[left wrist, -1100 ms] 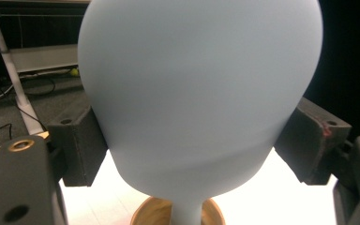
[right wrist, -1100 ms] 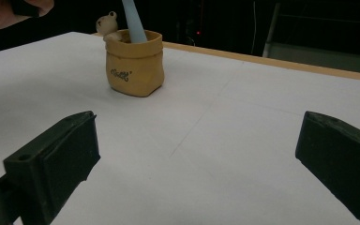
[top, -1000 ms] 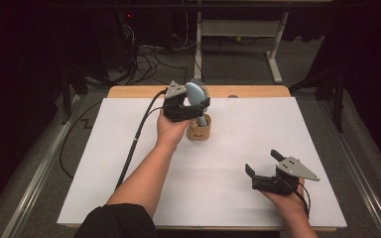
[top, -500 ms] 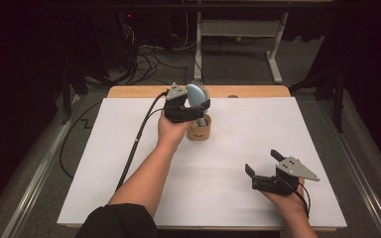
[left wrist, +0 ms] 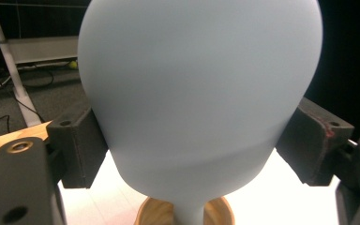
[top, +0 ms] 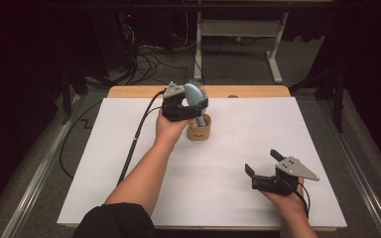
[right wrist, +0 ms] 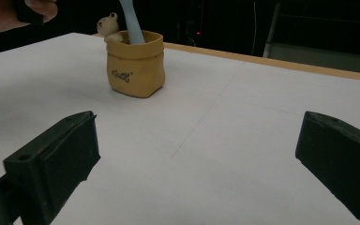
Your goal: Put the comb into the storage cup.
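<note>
Left gripper [top: 191, 105], far centre: jaws just easing apart, pads flanking pale-blue hairbrush [top: 194, 94], handle standing in tan cup [top: 199, 128]. Right gripper [top: 264, 166], near right: jaws wide, holding nothing.

Writing on the cup: I am seeing a short dark script word on the front of the yellow-brown holder cup [right wrist: 135, 63] in my right gripper view, too small and blurred for me to be reading its letters.
Other text: I am finding no other readable label, brand, number or sign on anything else.
</note>
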